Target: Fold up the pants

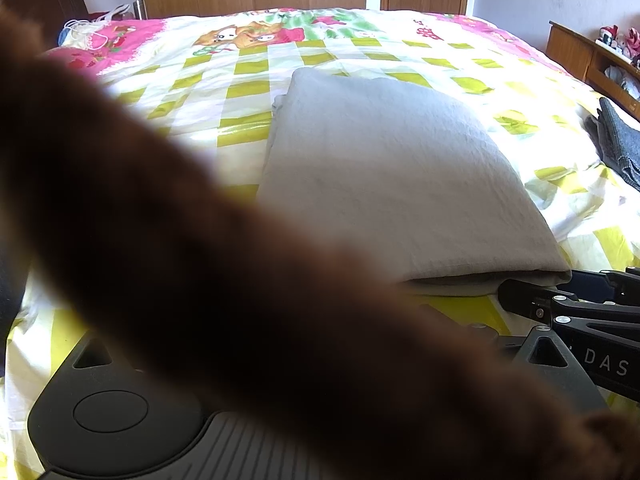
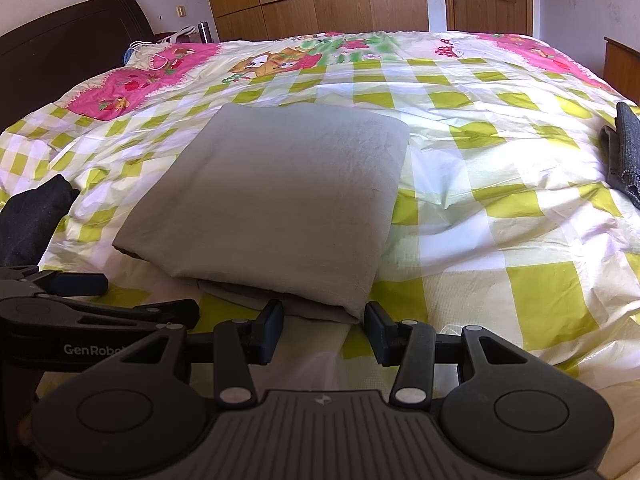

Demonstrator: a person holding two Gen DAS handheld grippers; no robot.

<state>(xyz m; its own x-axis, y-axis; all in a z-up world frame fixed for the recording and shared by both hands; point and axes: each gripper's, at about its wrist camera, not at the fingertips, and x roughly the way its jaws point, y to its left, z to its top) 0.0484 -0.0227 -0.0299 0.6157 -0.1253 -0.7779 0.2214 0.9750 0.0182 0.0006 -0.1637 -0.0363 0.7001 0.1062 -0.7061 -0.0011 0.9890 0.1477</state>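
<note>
- Blur (image 1: 200,240), brown and out of focus, covers most of the left wrist view and hides the left gripper's jaws; whether they are apart or closed cannot be told.
- Right gripper (image 2: 324,330) has its jaws apart, just before the near corner of the folded grey pants (image 2: 276,200).
- Pants lie mid-bed on the checked bedspread (image 2: 500,220).
- Dark garment (image 2: 626,152) is cut off at the right edge.
</note>
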